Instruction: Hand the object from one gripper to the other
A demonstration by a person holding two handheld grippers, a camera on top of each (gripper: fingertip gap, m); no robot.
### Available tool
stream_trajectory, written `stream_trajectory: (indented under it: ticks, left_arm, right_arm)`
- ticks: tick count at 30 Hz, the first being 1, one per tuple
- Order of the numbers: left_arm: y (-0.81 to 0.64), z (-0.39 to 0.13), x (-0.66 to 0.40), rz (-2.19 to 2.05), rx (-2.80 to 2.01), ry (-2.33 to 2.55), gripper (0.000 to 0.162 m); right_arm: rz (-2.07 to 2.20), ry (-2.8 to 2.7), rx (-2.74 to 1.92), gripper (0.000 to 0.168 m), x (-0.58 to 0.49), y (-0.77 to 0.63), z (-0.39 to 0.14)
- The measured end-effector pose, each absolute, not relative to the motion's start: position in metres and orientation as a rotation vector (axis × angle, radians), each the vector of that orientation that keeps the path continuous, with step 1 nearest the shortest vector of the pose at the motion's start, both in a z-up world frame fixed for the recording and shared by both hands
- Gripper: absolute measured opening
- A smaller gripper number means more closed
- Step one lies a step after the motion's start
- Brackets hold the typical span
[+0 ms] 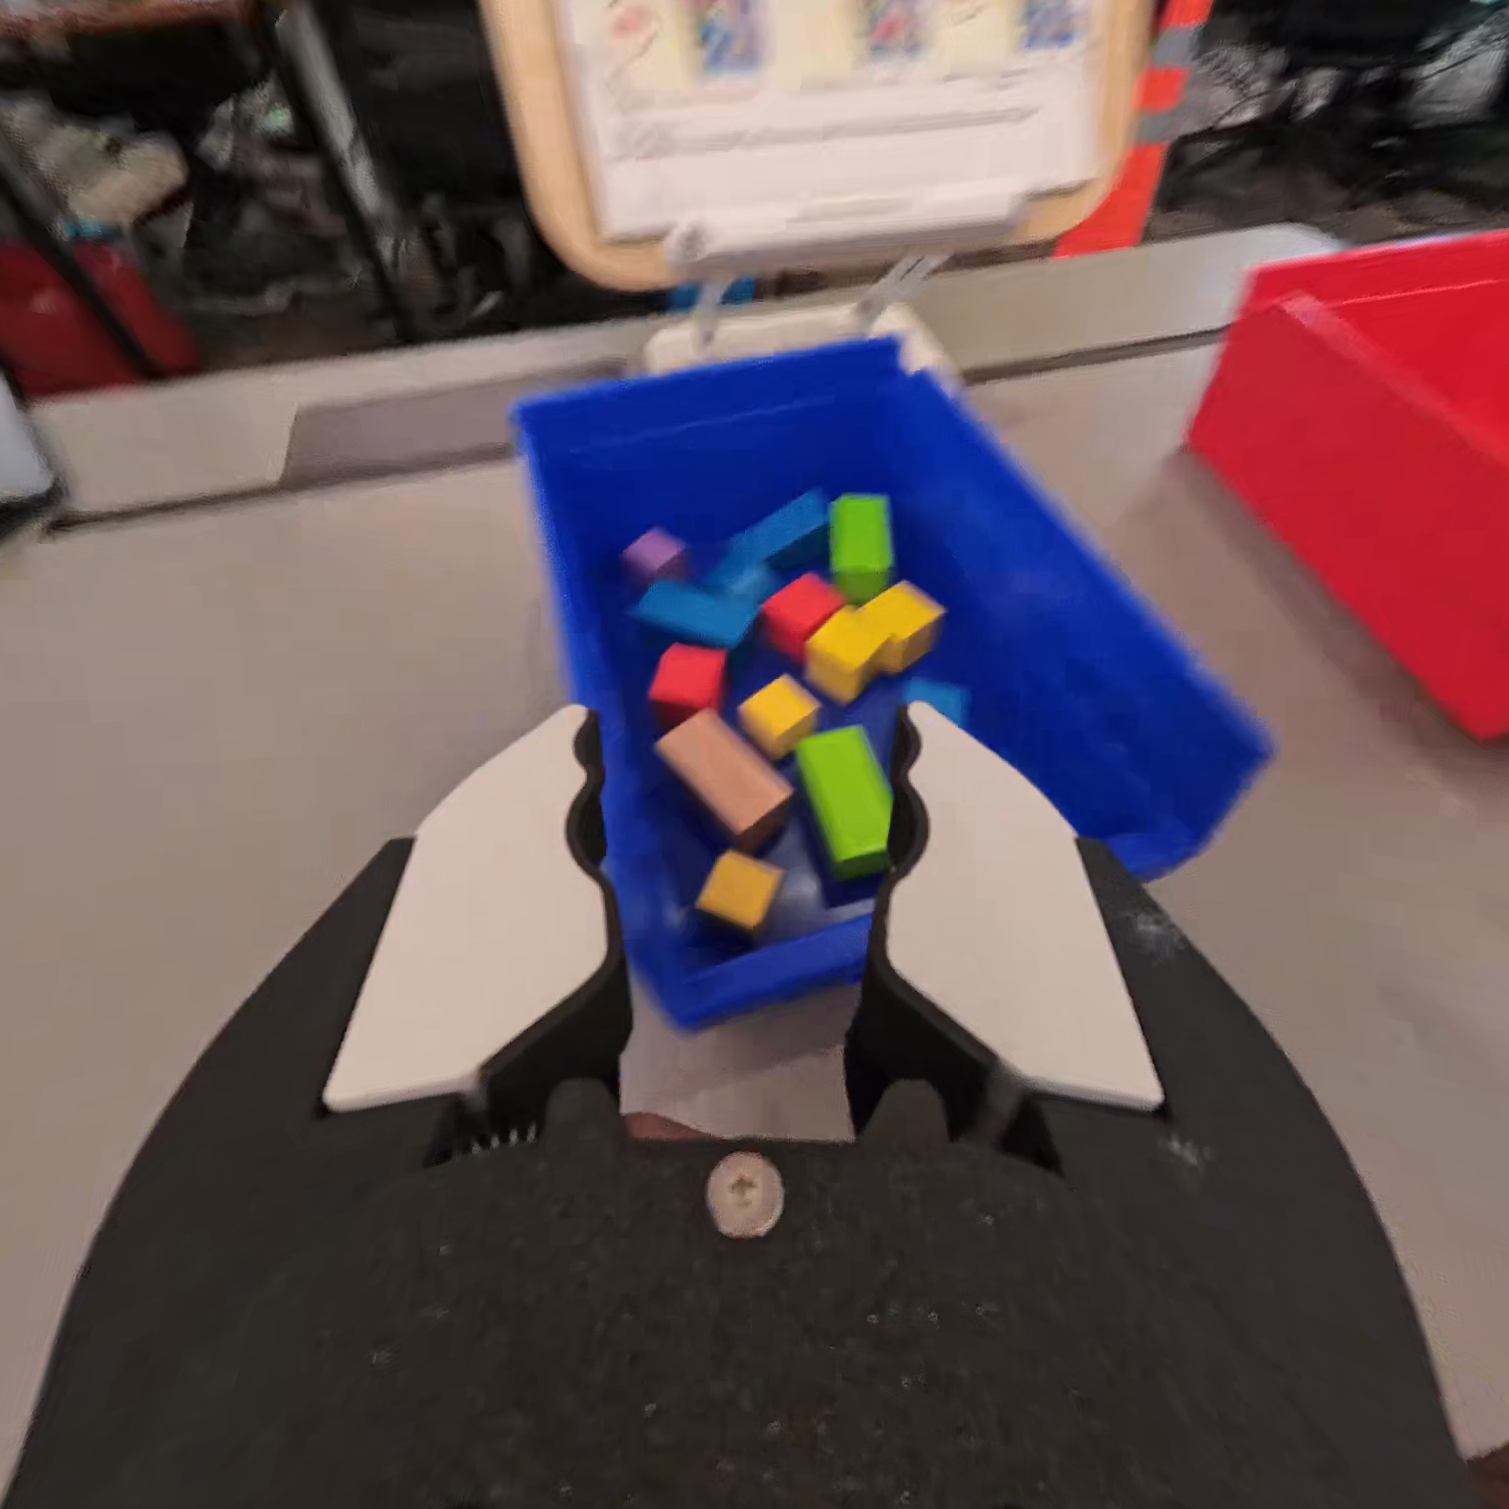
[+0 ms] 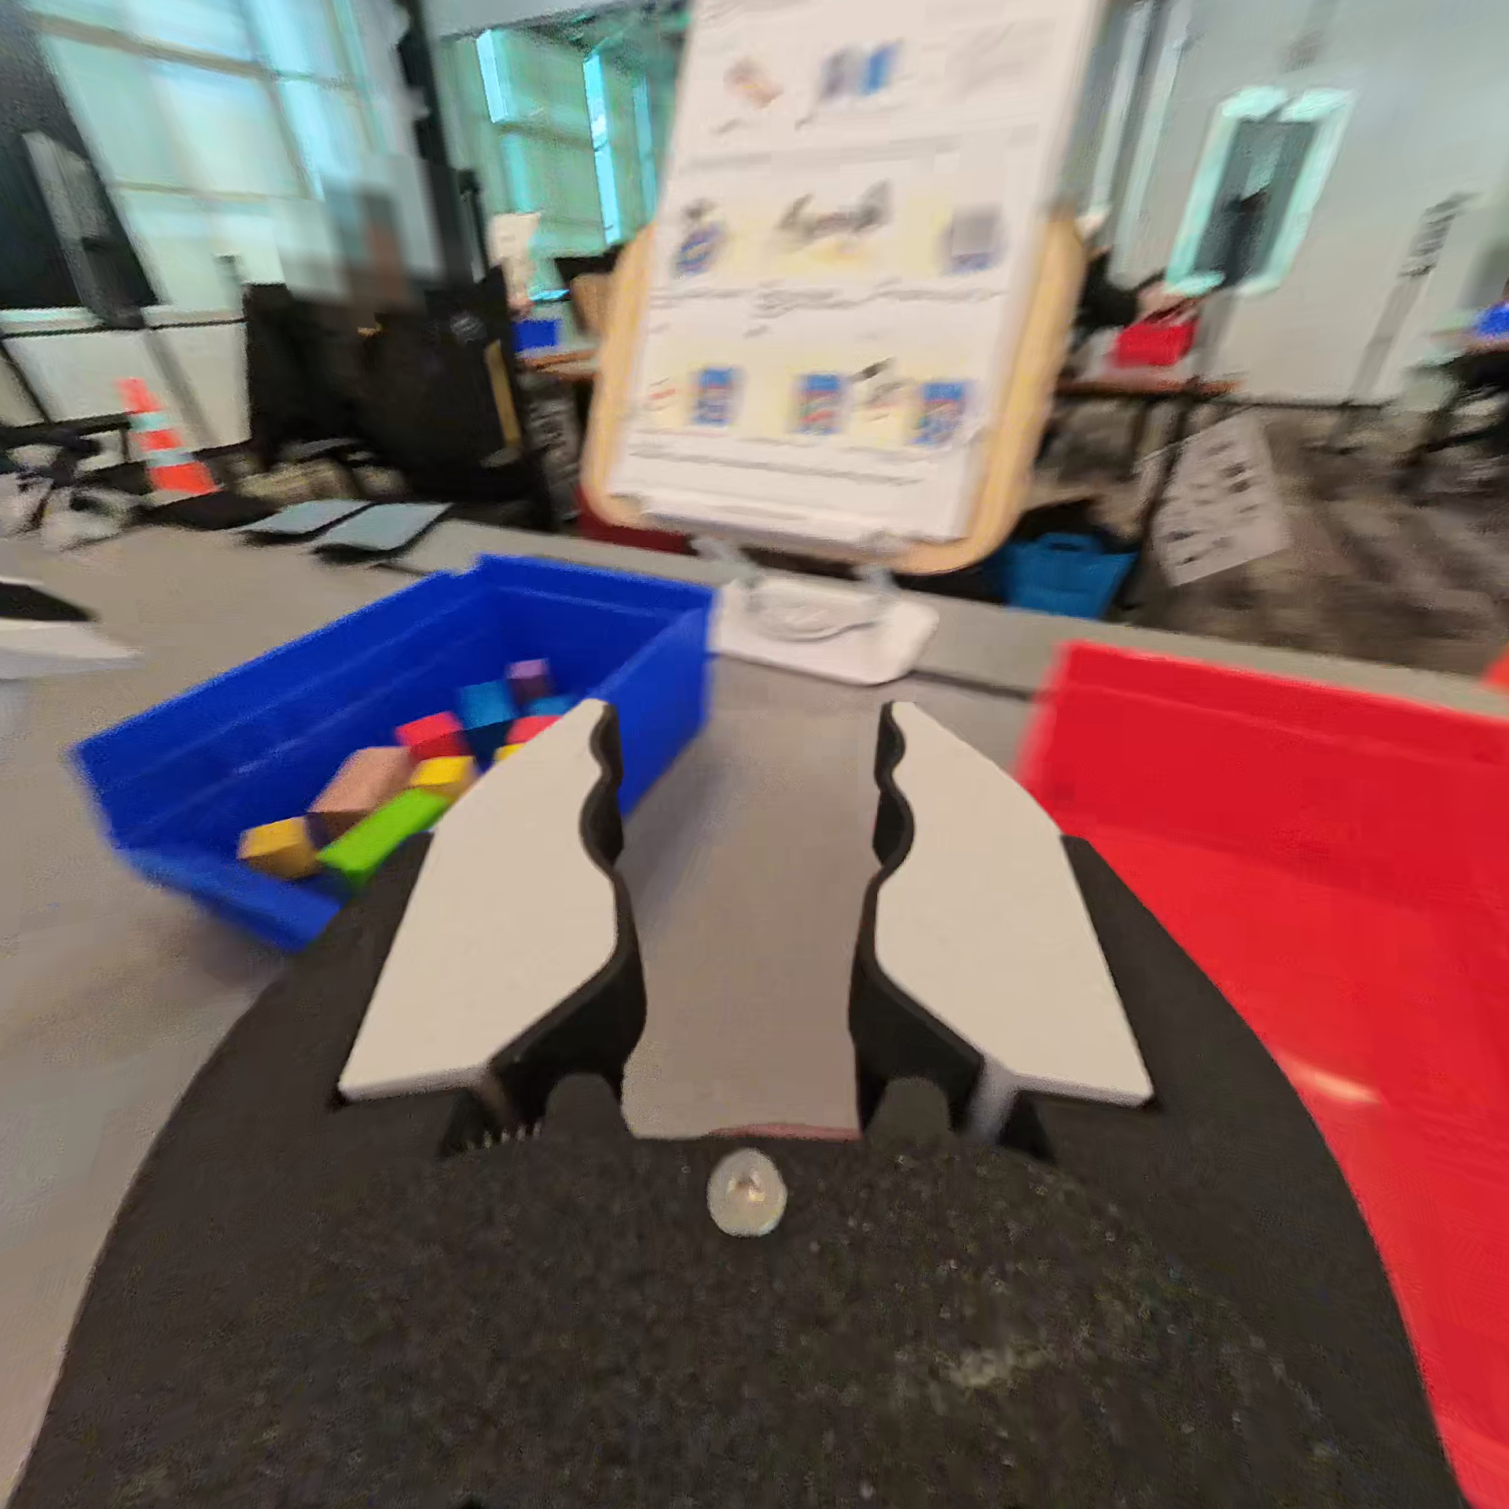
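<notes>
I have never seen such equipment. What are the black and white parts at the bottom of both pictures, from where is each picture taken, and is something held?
Each picture comes from a small camera mounted on a hand-held gripper, looking forward along its two white fingers with black inner pads. A person holds one such tool in each hand.

In the left wrist view, the left gripper is open above a blue bin full of coloured wooden blocks, among them a green block and a brown block.

In the right wrist view, the right gripper is also open, above the grey table, between the blue bin and a red bin.

Neither gripper holds anything yet. An instruction board stands behind the bins. Both pictures are blurred.
</notes>
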State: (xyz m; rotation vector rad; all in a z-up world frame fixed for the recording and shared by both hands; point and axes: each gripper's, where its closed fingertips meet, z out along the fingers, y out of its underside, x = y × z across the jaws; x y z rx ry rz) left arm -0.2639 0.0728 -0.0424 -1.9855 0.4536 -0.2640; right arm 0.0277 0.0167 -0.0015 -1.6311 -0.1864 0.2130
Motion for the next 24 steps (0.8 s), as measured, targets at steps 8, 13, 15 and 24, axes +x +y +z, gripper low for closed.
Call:
stream_trajectory:
  ticks: [8, 13, 15, 24]
  left_arm:
    - [0.094, -0.131, -0.283, -0.337, -2.168, 0.411, 0.041]
    - [0.106, -0.135, -0.287, -0.309, -2.191, 0.330, 0.012]
    - [0.109, -0.134, -0.293, -0.266, -2.193, 0.304, 0.006]
    - [0.137, -0.111, -0.392, -0.207, -2.146, 0.196, 0.004]
  right_arm:
    - [0.248, -0.005, -1.904, 0.043, -0.099, 0.047, -0.109]
    - [0.204, 0.008, -1.952, 0.007, -0.109, 0.055, -0.124]
    - [0.088, -0.027, -1.964, 0.006, -0.111, 0.057, -0.124]
    - [0.000, -0.045, -1.937, 0.005, -0.208, 0.086, -0.107]
